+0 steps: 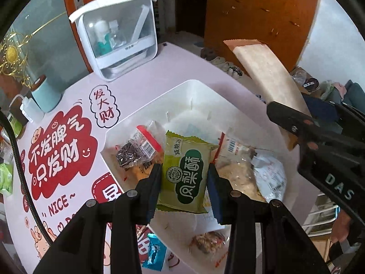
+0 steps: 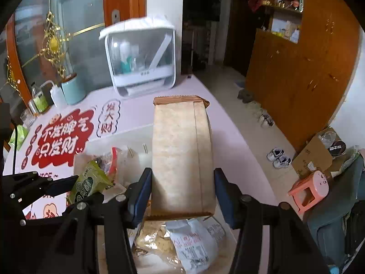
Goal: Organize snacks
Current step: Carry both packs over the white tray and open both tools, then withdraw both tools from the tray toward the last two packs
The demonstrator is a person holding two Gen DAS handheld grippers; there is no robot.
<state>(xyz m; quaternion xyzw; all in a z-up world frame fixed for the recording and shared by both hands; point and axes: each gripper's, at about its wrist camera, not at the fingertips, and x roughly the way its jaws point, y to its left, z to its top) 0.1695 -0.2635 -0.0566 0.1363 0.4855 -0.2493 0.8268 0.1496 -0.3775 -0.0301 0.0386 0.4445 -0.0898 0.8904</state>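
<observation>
1. Black fingers of the left gripper (image 1: 184, 182) fill the bottom of the left wrist view, closed tight on a green snack packet (image 1: 186, 171); one pad presses each long edge of the packet.
2. That packet hangs above a white bin (image 1: 136, 118) standing on the bench (image 1: 141, 77), which wears a pink cover printed with red and white cartoon lettering.
3. Inside the bin lie other snacks: a clear packet with a red strip and dark contents (image 1: 136, 148) at the left, a clear bag of pale crumbly pieces (image 1: 237, 173) at the right, and a white crinkled wrapper (image 1: 271, 175) beside that bag.
4. On the bench close to the bin's near side lie a small blue wrapped sweet (image 1: 155, 253) and a round clear-wrapped brown snack (image 1: 207, 242).
5. In the right wrist view the right gripper (image 2: 182, 189) has its fingers partly spread around a long tan packet with brown crimped ends (image 2: 182, 150). The left pad touches the packet's edge; whether the right pad presses it I cannot tell.
6. This long packet tilts up and away from the camera, over the right end of the bin, above the crumbly bag and the white wrapper.
7. At the far side of the bench stand a white-framed clear-fronted case with bottles inside (image 2: 141, 61), a pale teal canister (image 2: 73, 89) and a white squeeze bottle (image 2: 57, 96).
</observation>
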